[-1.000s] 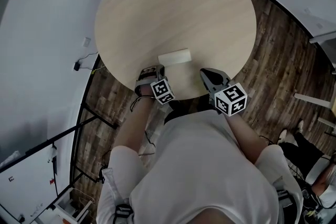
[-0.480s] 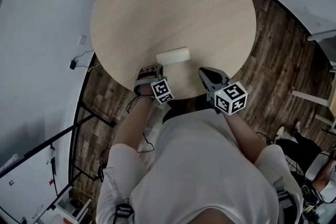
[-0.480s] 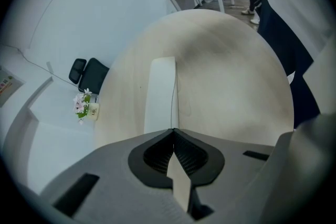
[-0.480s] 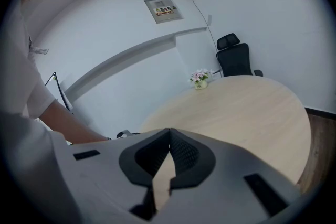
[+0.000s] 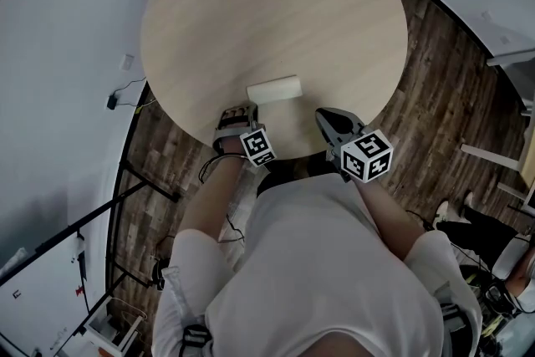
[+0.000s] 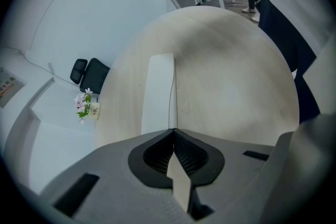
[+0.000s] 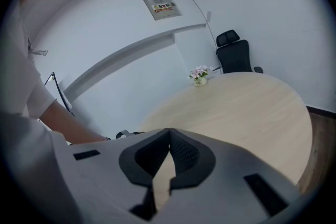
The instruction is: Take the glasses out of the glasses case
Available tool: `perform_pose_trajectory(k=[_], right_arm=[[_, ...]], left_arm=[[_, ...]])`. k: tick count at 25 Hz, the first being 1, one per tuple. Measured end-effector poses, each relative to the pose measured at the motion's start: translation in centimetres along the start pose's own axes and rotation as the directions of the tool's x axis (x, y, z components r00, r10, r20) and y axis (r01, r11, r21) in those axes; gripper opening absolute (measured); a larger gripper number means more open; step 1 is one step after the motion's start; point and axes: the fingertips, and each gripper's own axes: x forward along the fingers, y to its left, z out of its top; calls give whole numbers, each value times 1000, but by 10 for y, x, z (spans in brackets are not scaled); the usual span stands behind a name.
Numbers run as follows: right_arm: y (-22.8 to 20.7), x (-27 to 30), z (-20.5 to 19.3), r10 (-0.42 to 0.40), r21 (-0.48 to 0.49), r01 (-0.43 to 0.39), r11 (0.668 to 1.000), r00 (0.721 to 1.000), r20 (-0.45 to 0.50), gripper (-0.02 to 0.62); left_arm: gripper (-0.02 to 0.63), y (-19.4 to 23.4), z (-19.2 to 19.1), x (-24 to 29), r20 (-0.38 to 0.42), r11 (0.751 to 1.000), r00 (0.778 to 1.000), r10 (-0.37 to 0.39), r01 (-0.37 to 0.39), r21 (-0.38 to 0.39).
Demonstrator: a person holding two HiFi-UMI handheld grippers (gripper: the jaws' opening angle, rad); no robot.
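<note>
Glasses case (image 5: 274, 89): white, oblong, lid down; lies flat on the bench (image 5: 334, 12) near its front edge; glasses unseen inside
Left hand-held gripper (image 5: 241, 109): clenched on nothing; tips close to the case's left end, contact unclear
Right hand-held gripper (image 5: 324, 116): clenched, empty; near the case's right end, apart from it
Handling: likely a light, stiff, smooth shell that may slide; 1 tool should pin the base by its long sides, the other lift the lid at the seam
Glasses: likely fragile; take the frame, not a lens
</note>
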Motion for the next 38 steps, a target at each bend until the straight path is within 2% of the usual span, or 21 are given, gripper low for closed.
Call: perform_pose_trajectory(k=[4, 6, 7, 9, 12, 13, 14, 15, 17, 19, 21, 24, 26, 34, 38], right_arm=[[0, 8, 1, 6, -58, -8, 998, 1000, -29, 12], [5, 15, -2, 4, -180, -18, 983, 997, -80, 12], [9, 20, -6, -2, -272, -31, 962, 993, -119, 12], [17, 27, -14, -25, -473, -73, 878, 980, -198, 12], [20, 37, -25, -93, -718, -140, 682, 957, -275, 14], [19, 40, -29, -121, -771, -163, 616, 947, -297, 14], [17, 43, -33, -146, -805, -186, 564, 937, -318, 14], [15, 47, -37, -166, -824, -207, 528, 926, -338, 14], [10, 52, -42, -196, -842, -240, 483, 908, -371, 14], [8, 58, -44, -212, -850, -269, 453, 894, -395, 14], [9, 65, -46, -192, -840, -309, 447, 883, -427, 27], [8, 77, -55, -174, -809, -385, 445, 848, -500, 232], [5, 85, -63, -189, -799, -421, 429, 823, -536, 259], [-9, 114, -74, -252, -793, -494, 358, 767, -591, 279], [-20, 134, -73, -277, -785, -515, 344, 744, -609, 281]], left_arm=[[6, 1, 0, 0, 2, 1000, 1000, 0, 0, -10], [6, 1, -2, 1, 5, 1000, 1000, -9, 9, -17], [6, 0, -3, 1, 5, 1000, 1000, -14, 14, -19], [6, 0, -2, 2, 6, 1000, 1000, -23, 23, -18], [6, -1, 0, 1, 10, 999, 1000, -29, 30, -16], [6, 0, 0, 1, 12, 999, 999, -31, 32, -17], [6, 0, -1, 1, 13, 999, 999, -34, 35, -20], [8, 0, -1, 1, 15, 999, 999, -38, 38, -21], [6, 0, -1, 1, 17, 999, 999, -42, 43, -19], [6, -1, -1, 0, 17, 999, 999, -46, 46, -15], [6, -1, -1, -1, 17, 999, 999, -48, 49, -8], [6, -1, 0, 0, 20, 999, 998, -52, 52, 1], [8, 0, 1, 1, 22, 998, 998, -55, 55, 6], [8, -1, 1, -2, 25, 998, 998, -64, 63, 26], [6, 0, 0, 0, 27, 997, 997, -78, 78, 16]])
